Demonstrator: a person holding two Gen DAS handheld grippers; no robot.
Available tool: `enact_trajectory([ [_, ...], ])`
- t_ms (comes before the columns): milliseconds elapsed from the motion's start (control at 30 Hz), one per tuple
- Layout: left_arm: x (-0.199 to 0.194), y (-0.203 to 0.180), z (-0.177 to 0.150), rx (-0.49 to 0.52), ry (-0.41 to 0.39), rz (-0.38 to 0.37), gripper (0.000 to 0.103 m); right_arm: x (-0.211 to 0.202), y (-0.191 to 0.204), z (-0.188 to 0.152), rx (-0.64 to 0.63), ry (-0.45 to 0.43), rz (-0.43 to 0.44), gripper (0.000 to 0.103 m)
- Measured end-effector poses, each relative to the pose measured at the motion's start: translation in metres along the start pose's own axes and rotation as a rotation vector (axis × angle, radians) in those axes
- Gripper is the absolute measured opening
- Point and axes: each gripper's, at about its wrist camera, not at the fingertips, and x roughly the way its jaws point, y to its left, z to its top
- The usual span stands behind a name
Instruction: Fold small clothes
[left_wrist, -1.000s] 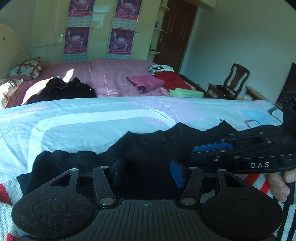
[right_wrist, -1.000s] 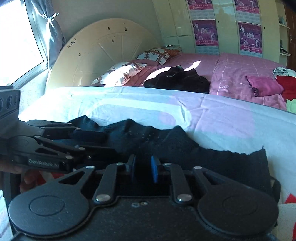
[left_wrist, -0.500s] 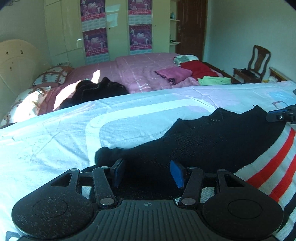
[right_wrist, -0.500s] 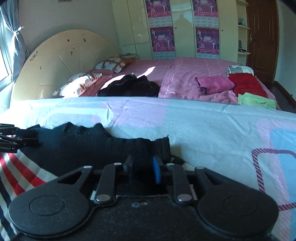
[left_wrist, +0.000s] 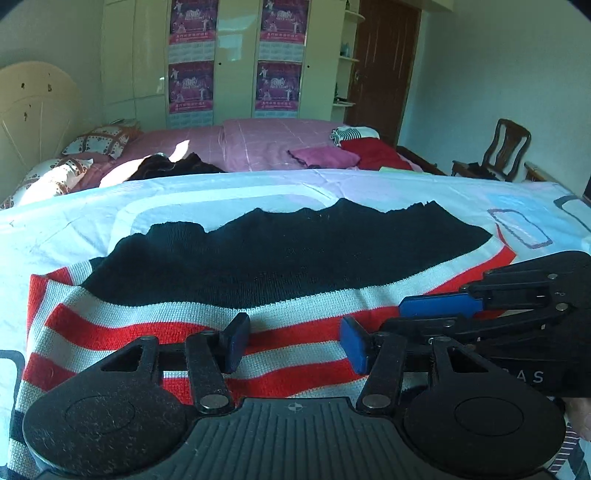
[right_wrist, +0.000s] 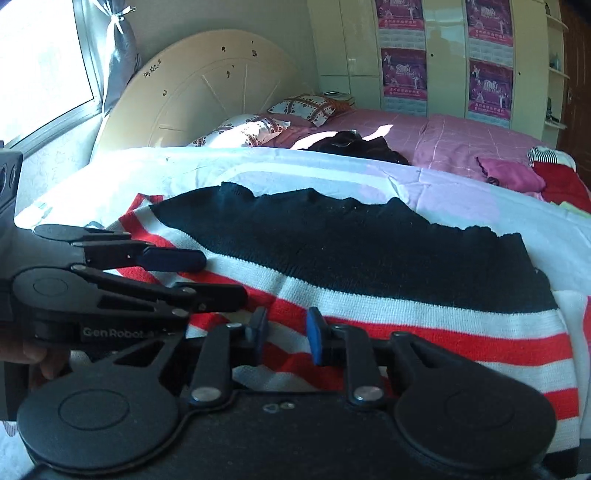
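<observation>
2 grippers, left (left_wrist: 291, 345) and right (right_wrist: 284, 334), have pulled back off the sweater (left_wrist: 295, 258): left jaws half open, right closing, both empty; fold laid.

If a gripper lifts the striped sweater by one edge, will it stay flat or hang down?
The striped sweater would probably hang down and sag: it is a soft knit lying limp on the bed sheet. Its ribbed surface looks rough, so it likely will not slip from the pads. A push would likely bunch it, as its wavy black edge suggests.
</observation>
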Motion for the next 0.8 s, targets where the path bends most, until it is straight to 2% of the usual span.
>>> enact_trajectory([
  [67,-0.009,0.006,-0.004,0.049,-0.003,0.042,0.054,-0.012,-0.012,-0.001,0.004,-0.007,-0.069,0.021],
  [133,-0.023,0.018,-0.009,0.058,-0.002,0.046,0.054,-0.031,-0.035,-0.01,0.021,-0.014,-0.135,0.021],
  [200,-0.035,0.031,-0.019,0.087,0.009,0.126,0.054,-0.05,-0.065,-0.023,0.061,-0.006,-0.207,0.021],
  [233,-0.043,0.045,-0.023,0.063,0.005,0.125,0.054,-0.06,-0.08,-0.03,0.09,-0.002,-0.242,0.021],
  [267,-0.049,0.061,-0.028,0.01,0.014,0.134,0.067,-0.068,-0.093,-0.036,0.125,-0.001,-0.24,0.016],
  [333,-0.056,0.072,-0.032,-0.024,0.012,0.146,0.069,-0.076,-0.105,-0.042,0.19,0.001,-0.227,0.017],
  [367,-0.063,0.071,-0.031,-0.044,0.005,0.16,0.069,-0.08,-0.102,-0.041,0.195,-0.004,-0.235,0.019],
  [400,-0.071,0.065,-0.03,-0.052,-0.015,0.155,0.068,-0.086,-0.092,-0.039,0.188,-0.024,-0.24,0.025],
  [433,-0.079,0.057,-0.029,-0.051,-0.04,0.137,0.068,-0.092,-0.078,-0.037,0.173,-0.056,-0.224,0.026],
  [533,-0.098,0.023,-0.03,-0.032,-0.097,0.074,0.068,-0.097,-0.029,-0.036,0.135,-0.075,-0.107,0.026],
  [633,-0.092,-0.008,-0.037,-0.001,-0.071,-0.003,0.069,-0.083,0.018,-0.042,0.087,-0.037,-0.03,0.025],
  [733,-0.078,-0.022,-0.048,-0.004,-0.023,-0.031,0.069,-0.067,0.042,-0.05,0.073,0.004,-0.009,0.023],
  [800,-0.072,-0.021,-0.059,0.017,-0.002,-0.005,0.069,-0.063,0.045,-0.056,0.049,0.025,-0.033,0.023],
])
